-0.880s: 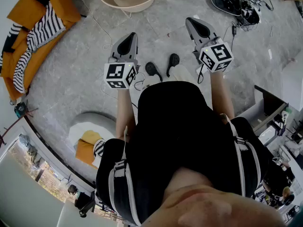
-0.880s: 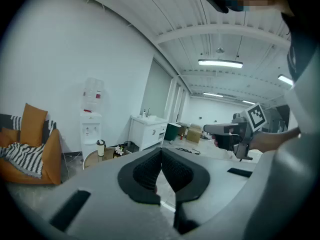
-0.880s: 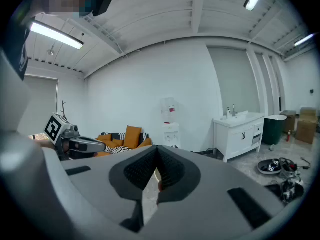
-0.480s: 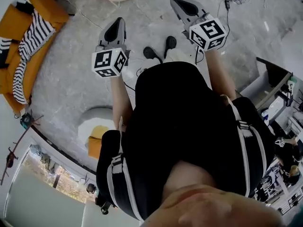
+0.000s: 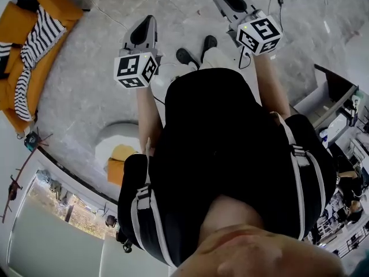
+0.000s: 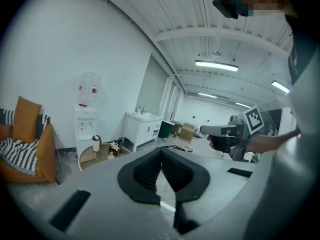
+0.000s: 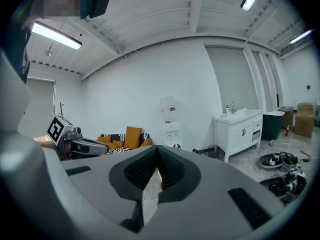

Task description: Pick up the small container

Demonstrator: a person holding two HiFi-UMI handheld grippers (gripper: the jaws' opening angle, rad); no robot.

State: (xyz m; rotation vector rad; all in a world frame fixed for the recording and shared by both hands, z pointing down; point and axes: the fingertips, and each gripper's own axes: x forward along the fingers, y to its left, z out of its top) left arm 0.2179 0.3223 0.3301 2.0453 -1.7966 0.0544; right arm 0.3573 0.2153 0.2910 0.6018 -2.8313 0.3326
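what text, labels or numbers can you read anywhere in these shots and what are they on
No readable words or numbers in any view.
left cube: black-and-white square markers only, no letters.
right cube: the same, markers only.
water bottle label: red patch, too small and blurred to read.

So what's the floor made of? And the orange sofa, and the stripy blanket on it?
The floor is grey and mottled with a dull sheen, so probably concrete or stone. The sofa looks matte and soft, so likely fabric, though fake leather is possible. The blanket hangs in loose folds with black and white stripes, so it's cloth, maybe knitted.
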